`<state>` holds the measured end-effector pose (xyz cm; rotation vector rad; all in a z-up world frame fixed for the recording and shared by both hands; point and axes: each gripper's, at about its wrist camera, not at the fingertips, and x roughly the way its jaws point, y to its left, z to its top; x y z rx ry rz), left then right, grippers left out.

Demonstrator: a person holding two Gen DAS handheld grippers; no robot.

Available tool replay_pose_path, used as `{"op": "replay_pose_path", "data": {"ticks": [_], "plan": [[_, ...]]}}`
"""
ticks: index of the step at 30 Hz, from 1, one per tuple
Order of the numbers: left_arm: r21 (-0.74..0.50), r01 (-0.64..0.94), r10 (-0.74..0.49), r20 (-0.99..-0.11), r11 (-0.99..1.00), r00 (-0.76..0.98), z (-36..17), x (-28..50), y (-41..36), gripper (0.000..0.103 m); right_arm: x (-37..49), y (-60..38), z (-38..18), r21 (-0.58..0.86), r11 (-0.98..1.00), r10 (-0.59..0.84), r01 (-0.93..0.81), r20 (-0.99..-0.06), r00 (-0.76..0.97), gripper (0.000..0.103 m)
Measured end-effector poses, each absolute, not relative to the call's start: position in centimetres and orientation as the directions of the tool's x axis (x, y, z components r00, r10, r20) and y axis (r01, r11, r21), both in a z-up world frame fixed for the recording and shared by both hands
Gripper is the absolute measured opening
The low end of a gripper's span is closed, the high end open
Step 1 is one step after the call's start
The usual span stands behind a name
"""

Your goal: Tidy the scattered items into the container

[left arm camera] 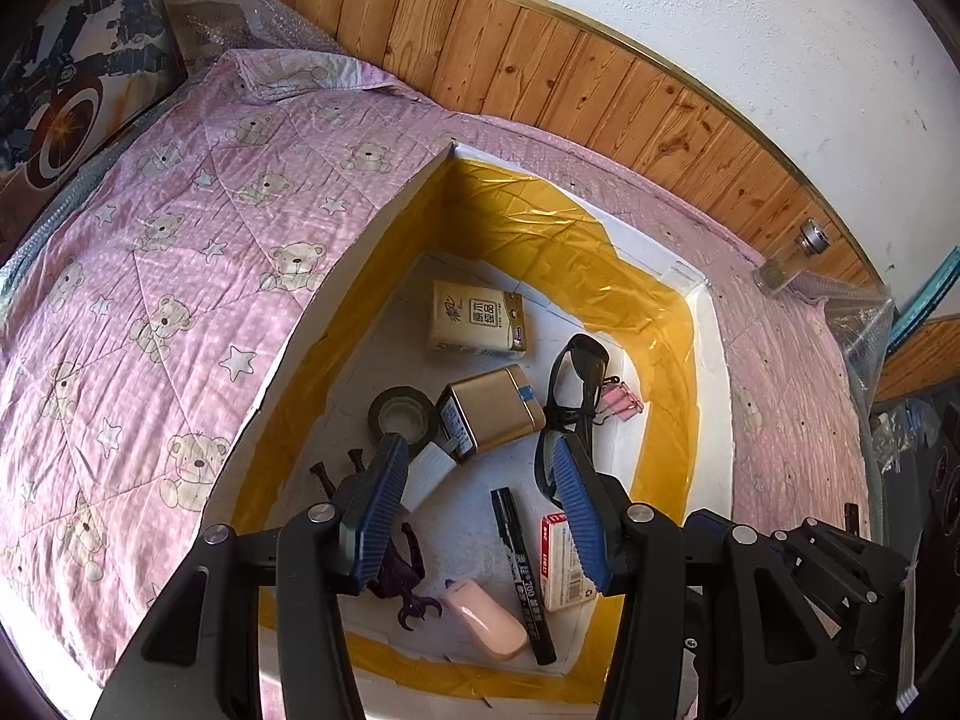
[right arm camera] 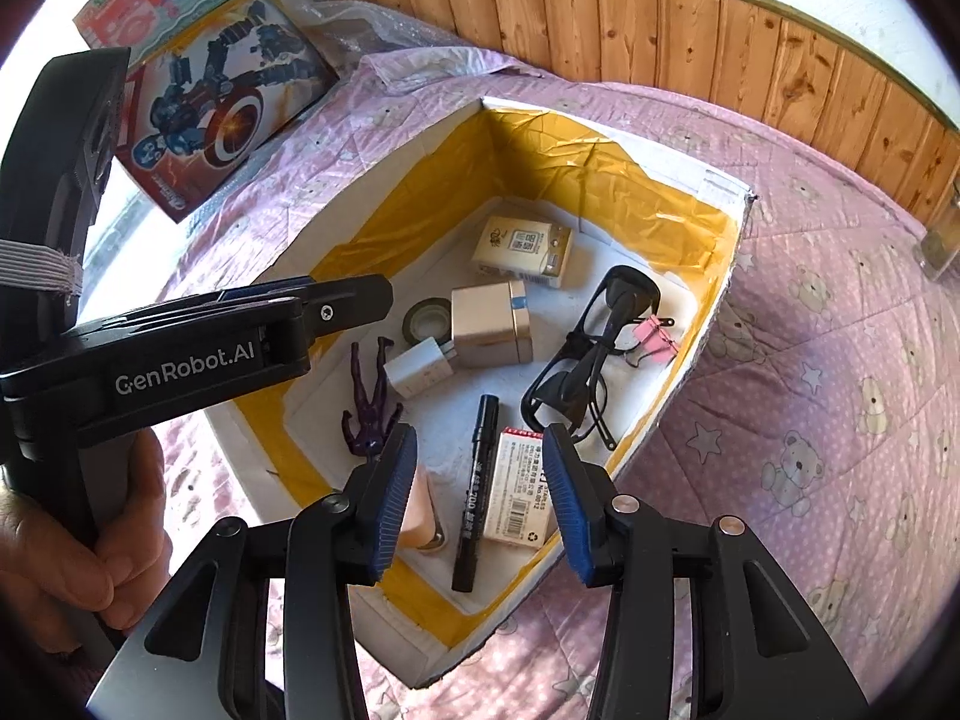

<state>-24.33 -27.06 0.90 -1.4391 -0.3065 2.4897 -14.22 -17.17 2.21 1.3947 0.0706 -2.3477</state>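
A white foam box (left arm camera: 372, 222) (right arm camera: 678, 402) lined with yellow tape lies on the pink bear quilt. Inside lie a tissue pack (left arm camera: 477, 318) (right arm camera: 522, 249), a gold tin (left arm camera: 492, 414) (right arm camera: 489, 324), a tape roll (left arm camera: 399, 414) (right arm camera: 427, 318), a white charger (left arm camera: 429, 471) (right arm camera: 420, 369), black glasses (left arm camera: 576, 384) (right arm camera: 594, 330), a pink clip (left arm camera: 624, 402) (right arm camera: 657, 342), a black marker (left arm camera: 522, 570) (right arm camera: 477, 489), a staple box (left arm camera: 561, 561) (right arm camera: 519, 489), a purple figure (left arm camera: 399, 576) (right arm camera: 372, 408) and a pink oval item (left arm camera: 486, 618) (right arm camera: 420, 510). My left gripper (left arm camera: 480, 468) and right gripper (right arm camera: 480, 450) hover open over the box, holding nothing.
A toy box with a shield picture (left arm camera: 78, 78) (right arm camera: 222, 102) stands at the quilt's far left. A small glass jar (left arm camera: 792, 258) (right arm camera: 942, 246) sits by the wooden wall panel (left arm camera: 540, 66). The left gripper's body (right arm camera: 180, 360) and a hand (right arm camera: 78, 552) fill the right wrist view's left side.
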Motion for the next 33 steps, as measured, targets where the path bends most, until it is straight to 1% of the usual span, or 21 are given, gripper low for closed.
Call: {"op": "replay_pose_path", "data": {"ticks": [11,17,24,25,33], "plan": [[-0.288,-0.163,0.33,-0.787,-0.944,-0.521,4.1,-19.4,-26.2,0.052,-11.0,-16.3,3.6,0.142,-0.926,-0.298,0.351,-0.844,-0.445,0.05],[-0.298,-0.181,0.348,-0.778,-0.937,-0.523,4.8,-16.8,-26.1,0.052,-9.5,-15.3,4.5,0.126,-0.945,-0.266,0.302,-0.832,-0.486,0.05],[-0.303,-0.234,0.382,-0.763,-0.924,-0.521,5.4,-13.9,-25.0,0.054,-7.8,-15.0,5.6,0.047,-0.964,-0.186,0.261,-0.822,-0.539,0.05],[-0.305,-0.24,0.387,-0.761,-0.922,-0.521,5.6,-13.5,-24.8,0.055,-7.6,-15.1,5.7,0.041,-0.966,-0.178,0.255,-0.82,-0.544,0.05],[-0.3,-0.263,0.397,-0.744,-0.917,-0.537,7.1,-11.5,-24.9,0.055,-6.2,-14.6,6.3,-0.005,-0.982,-0.106,0.187,-0.807,-0.581,0.053]]}}
